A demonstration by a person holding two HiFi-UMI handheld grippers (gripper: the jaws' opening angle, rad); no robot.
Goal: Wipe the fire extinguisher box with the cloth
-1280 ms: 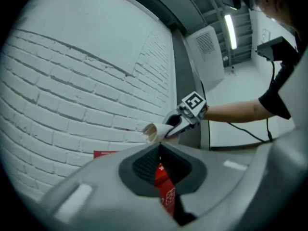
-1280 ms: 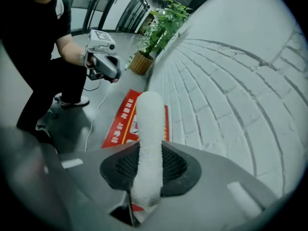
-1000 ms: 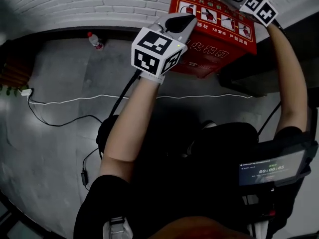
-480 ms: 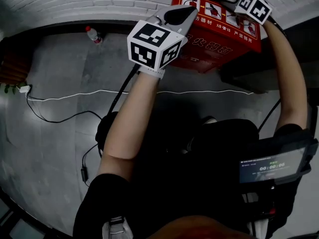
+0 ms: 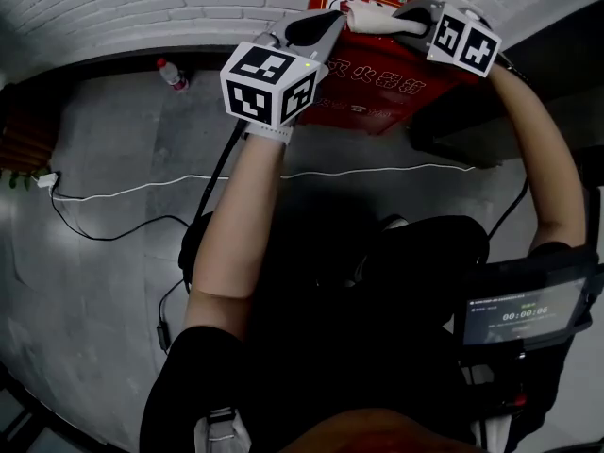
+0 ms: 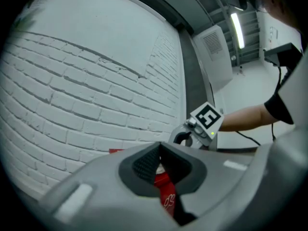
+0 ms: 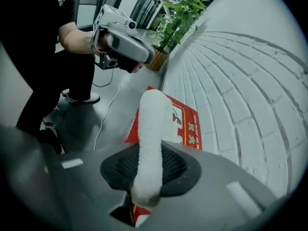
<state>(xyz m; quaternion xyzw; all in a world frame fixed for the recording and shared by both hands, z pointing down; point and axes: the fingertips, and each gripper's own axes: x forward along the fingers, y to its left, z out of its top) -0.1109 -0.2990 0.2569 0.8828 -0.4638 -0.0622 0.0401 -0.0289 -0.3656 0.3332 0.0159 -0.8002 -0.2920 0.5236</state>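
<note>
"From the left, then: what is that left gripper (image 5: 326,28) doing?"

"Very little. Its jaws are closed on each other with nothing between them, and it hangs just over the left edge of the red fire extinguisher box with white printing (image 5: 389,85). The box stands on the grey floor (image 5: 113,253), right up against the white brick wall (image 5: 142,8)."

"So the wiping is all on the right?"

"Yes. The right gripper (image 5: 411,19) has its jaws clamped on one end of a white rolled-up cloth (image 5: 376,19). The free length of the roll lies across the top of the box, on the wall side."

"Is it touching the lid?"

"It looks so, but I can't swear to it from here."

"How would you do it well?"

"Lay the roll flat, so its long side rubs and not just the tip. Press lightly and evenly, and draw overlapping strokes from the wall edge toward the front. The loose end will likely flop or fold, so go slowly. The idle left gripper could rest on the box so it doesn't slide."
</note>
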